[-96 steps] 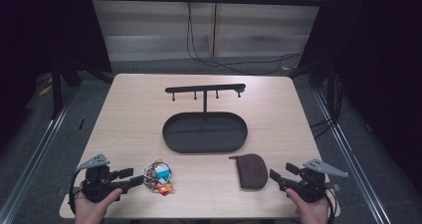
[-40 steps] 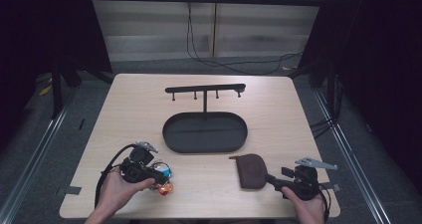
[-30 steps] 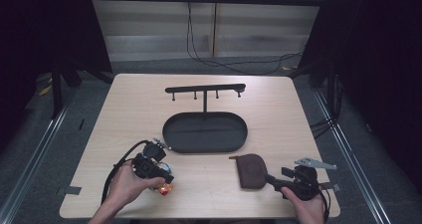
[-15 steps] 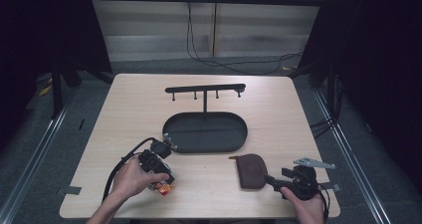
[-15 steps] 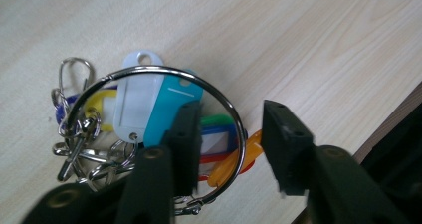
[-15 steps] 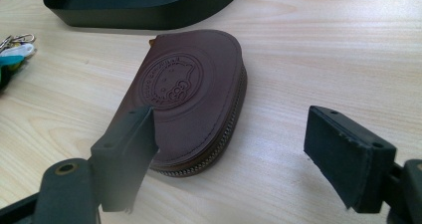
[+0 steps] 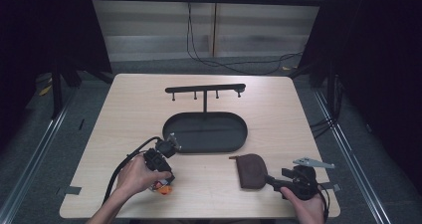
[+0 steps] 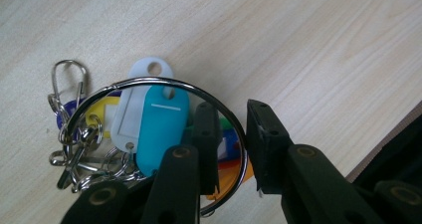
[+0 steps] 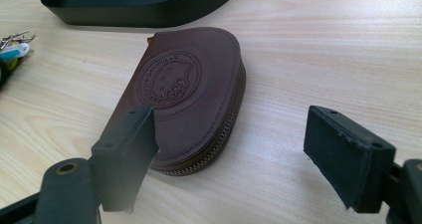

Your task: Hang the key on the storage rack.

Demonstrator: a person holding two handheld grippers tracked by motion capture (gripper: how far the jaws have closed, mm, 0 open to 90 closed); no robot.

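The left tongs point(image 8: 231, 149) have just been closing astride the key ring point(image 8: 149, 134), not yet clamped; the wire could slip out. The right tongs point(image 9: 249, 159) are released near the pouch point(image 9: 191, 94) at 5 o'clock on the desk point(image 7: 129, 109).

The left tongs point(image 8: 231, 149) are no longer lying at the near left corner of the surface point(image 7: 134, 109): they are now sitting over the bunch of key tags point(image 8: 149, 129), tipped down onto it. Their jaws are closing in, with the large steel ring point(image 8: 164, 87) running between them. The left hand point(image 7: 135, 175) is covering most of the bunch, and only its orange tag point(image 7: 163, 187) is peeking out.
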